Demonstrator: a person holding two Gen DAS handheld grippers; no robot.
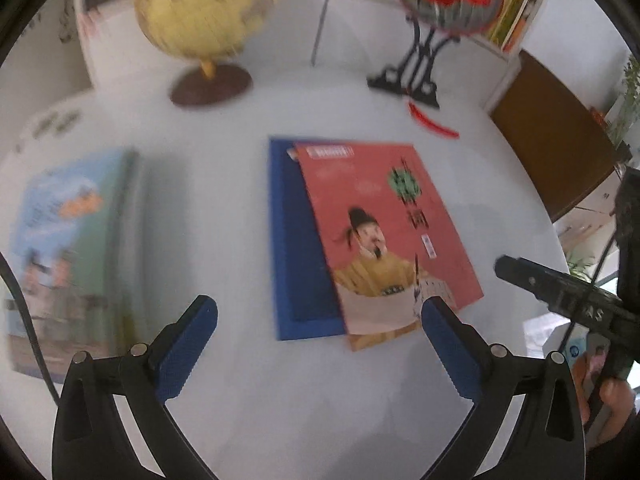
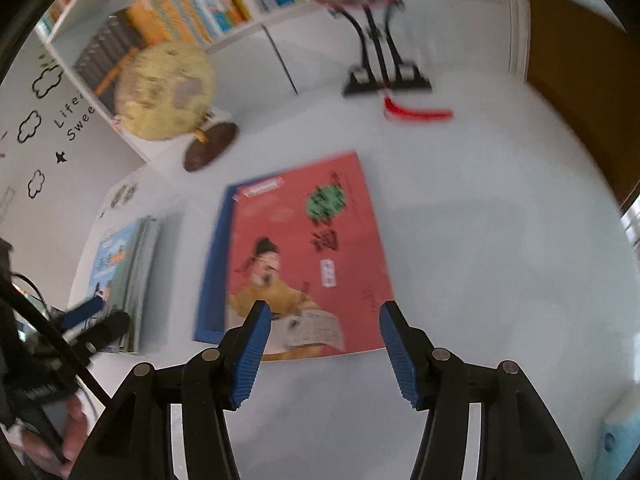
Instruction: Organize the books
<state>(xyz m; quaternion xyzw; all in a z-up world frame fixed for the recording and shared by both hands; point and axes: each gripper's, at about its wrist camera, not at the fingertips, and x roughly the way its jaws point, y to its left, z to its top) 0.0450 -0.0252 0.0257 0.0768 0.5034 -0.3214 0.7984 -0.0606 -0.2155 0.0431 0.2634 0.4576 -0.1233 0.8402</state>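
A pink-red book (image 1: 384, 216) with a robed figure on its cover lies askew on a blue book (image 1: 296, 240) in the middle of the white table (image 1: 200, 208). A light blue and green book (image 1: 72, 248) lies to the left. My left gripper (image 1: 318, 312) hovers wide open over the near edge of the stack, with nothing between its pads. In the right wrist view the pink-red book (image 2: 308, 248) and blue book (image 2: 214, 272) lie just ahead of my right gripper (image 2: 325, 308), which is open and empty. The light blue book (image 2: 120, 264) lies at the left.
A yellow globe (image 1: 204, 12) on a brown base and a round red fan on a black stand (image 1: 416, 68) stand at the back of the table. A red tassel (image 1: 432, 124) lies near the stand. Behind is a bookshelf (image 2: 208, 4) full of books. A person's hand (image 1: 612, 396) holds the right gripper.
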